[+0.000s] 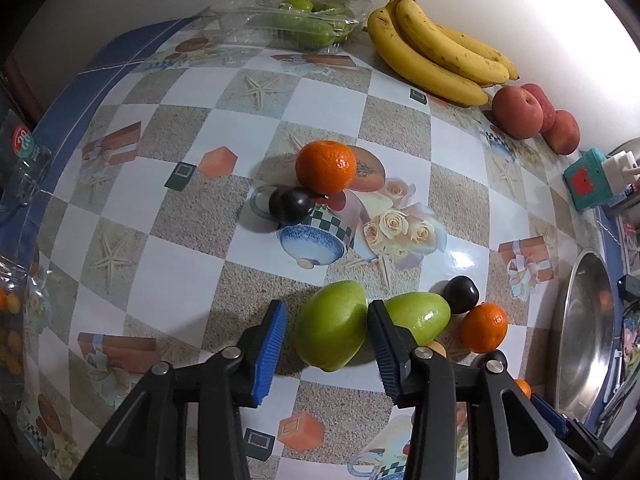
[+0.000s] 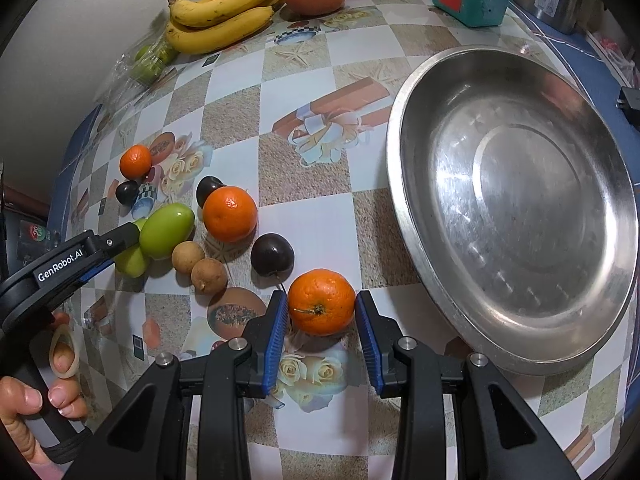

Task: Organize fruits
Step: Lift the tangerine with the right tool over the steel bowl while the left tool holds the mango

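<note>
While the patterned counter [image 2: 304, 92] fills both views, the steel basin [image 2: 516, 216] sits at about three o'clock in the right wrist view, its rim just beside the right gripper [image 2: 322, 322]. A bunch of bananas [image 1: 436, 44] lies at one o'clock in the left wrist view, with red peaches [image 1: 532, 118] just beyond it toward two o'clock and a clear box of green fruit [image 1: 308, 20] at twelve. The left gripper [image 1: 328, 328] has its jaws wide apart around a green fruit [image 1: 330, 326], the left pad clear of it and the right one against it; a second green fruit [image 1: 420, 314] lies just past that pad. The right gripper's jaws are open, straddling a mandarin [image 2: 322, 302] on the counter, both pads very near its sides. Another mandarin [image 1: 326, 166] rests at the centre, touching a dark plum [image 1: 290, 204].
</note>
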`<action>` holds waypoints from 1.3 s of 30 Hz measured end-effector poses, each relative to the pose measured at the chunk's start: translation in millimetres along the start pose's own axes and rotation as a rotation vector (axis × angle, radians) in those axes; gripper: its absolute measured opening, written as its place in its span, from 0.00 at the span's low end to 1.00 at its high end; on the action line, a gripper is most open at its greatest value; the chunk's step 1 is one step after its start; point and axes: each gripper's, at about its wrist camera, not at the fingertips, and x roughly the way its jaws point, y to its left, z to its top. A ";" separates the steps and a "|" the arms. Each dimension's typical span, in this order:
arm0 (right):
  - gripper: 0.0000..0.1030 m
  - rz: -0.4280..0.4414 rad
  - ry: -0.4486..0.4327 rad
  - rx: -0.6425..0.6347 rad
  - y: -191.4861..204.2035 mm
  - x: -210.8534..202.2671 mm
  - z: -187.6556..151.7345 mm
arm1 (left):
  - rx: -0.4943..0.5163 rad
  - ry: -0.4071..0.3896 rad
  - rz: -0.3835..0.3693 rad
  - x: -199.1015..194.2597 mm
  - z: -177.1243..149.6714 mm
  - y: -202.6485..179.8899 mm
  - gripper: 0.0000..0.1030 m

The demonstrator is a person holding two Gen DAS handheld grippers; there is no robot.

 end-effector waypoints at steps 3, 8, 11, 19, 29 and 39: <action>0.35 0.000 0.001 -0.001 0.5 -0.2 -0.3 | -0.014 0.008 -0.014 0.3 0.5 2.5 0.45; 0.35 0.006 0.003 0.007 -0.4 0.4 0.8 | -0.018 0.010 -0.027 -1.0 -0.3 1.8 0.38; 0.35 0.008 0.003 0.008 -0.8 0.4 0.8 | -0.017 0.008 -0.024 -1.7 -0.2 1.1 0.38; 0.35 0.013 0.006 0.018 -1.0 0.0 0.5 | -0.064 0.003 -0.017 -5.5 1.0 12.0 0.38; 0.35 0.007 0.014 0.001 1.2 1.4 -0.3 | -0.102 -0.037 -0.001 -20.2 3.6 24.4 0.38; 0.35 0.024 0.017 -0.001 3.9 6.6 -0.9 | -0.103 -0.040 0.008 -20.3 3.3 25.3 0.37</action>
